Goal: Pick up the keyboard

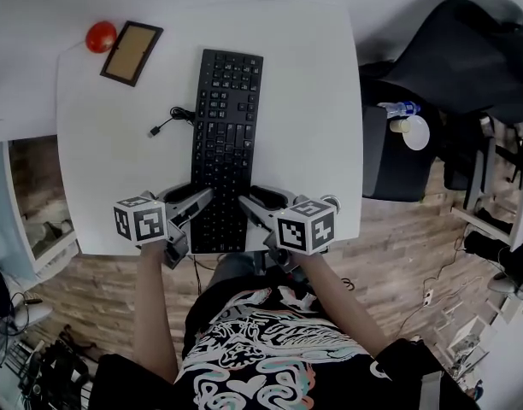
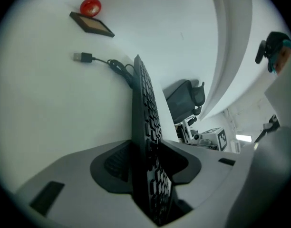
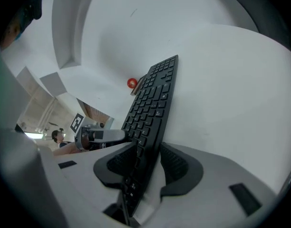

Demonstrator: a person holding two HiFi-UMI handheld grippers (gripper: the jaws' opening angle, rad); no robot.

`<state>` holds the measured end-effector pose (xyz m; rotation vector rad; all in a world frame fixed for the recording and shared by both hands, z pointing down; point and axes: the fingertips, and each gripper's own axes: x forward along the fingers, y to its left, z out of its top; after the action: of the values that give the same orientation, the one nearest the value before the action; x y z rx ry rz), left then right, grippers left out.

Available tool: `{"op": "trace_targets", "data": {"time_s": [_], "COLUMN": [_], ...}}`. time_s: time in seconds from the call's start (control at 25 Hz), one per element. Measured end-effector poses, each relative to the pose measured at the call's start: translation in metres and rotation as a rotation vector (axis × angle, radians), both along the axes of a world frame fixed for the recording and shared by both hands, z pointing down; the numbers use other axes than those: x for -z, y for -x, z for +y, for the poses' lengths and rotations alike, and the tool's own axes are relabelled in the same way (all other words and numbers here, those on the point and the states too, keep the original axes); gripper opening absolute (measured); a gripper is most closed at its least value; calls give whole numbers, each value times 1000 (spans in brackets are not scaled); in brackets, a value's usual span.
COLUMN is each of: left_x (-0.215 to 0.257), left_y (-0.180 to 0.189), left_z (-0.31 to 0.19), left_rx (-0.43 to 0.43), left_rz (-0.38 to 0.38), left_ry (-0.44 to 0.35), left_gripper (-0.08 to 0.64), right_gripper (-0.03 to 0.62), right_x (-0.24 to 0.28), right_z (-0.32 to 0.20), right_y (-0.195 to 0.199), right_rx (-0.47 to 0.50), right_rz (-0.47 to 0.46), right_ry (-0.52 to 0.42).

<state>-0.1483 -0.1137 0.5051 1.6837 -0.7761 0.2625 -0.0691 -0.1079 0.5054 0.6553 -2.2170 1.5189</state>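
Observation:
A black keyboard (image 1: 226, 135) lies lengthwise on the white table (image 1: 304, 101), its near end at the table's front edge. My left gripper (image 1: 191, 203) grips the keyboard's left long side near that end. My right gripper (image 1: 255, 205) grips the right side opposite. In the left gripper view the keyboard (image 2: 144, 94) stands edge-on between the jaws of the left gripper (image 2: 146, 163), both pads against it. In the right gripper view the keyboard (image 3: 152, 99) runs between the pads of the right gripper (image 3: 146, 164), which press on it. Its cable with a USB plug (image 1: 155, 131) lies loose at the left.
A red ball (image 1: 101, 37) and a flat framed board (image 1: 132, 53) lie at the table's far left corner. A black chair with a dark bag (image 1: 467, 49) and a bottle (image 1: 400, 109) stand right of the table. Wooden floor shows below the front edge.

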Motion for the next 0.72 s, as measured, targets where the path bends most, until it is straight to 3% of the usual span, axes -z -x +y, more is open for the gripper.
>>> {"op": "trace_targets", "data": {"time_s": [0.2,0.64,0.72], "left_x": [14,22,24], "left_y": [-2,-7,-9], "left_z": [5,3,1], "left_rx": [53,104,142], "left_rz": [186,386,454], "left_ry": [81,54,67], "left_gripper": [123,97,97], "right_gripper": [152,152,152], "right_x": [7,-2,-4], "right_z": [2,-3,-5], "right_y": [-1,-4,-4], "right_rx": [-9,-33,-37], "right_rz": [-2,-39,-59], "right_ry": [0,12,11]}}
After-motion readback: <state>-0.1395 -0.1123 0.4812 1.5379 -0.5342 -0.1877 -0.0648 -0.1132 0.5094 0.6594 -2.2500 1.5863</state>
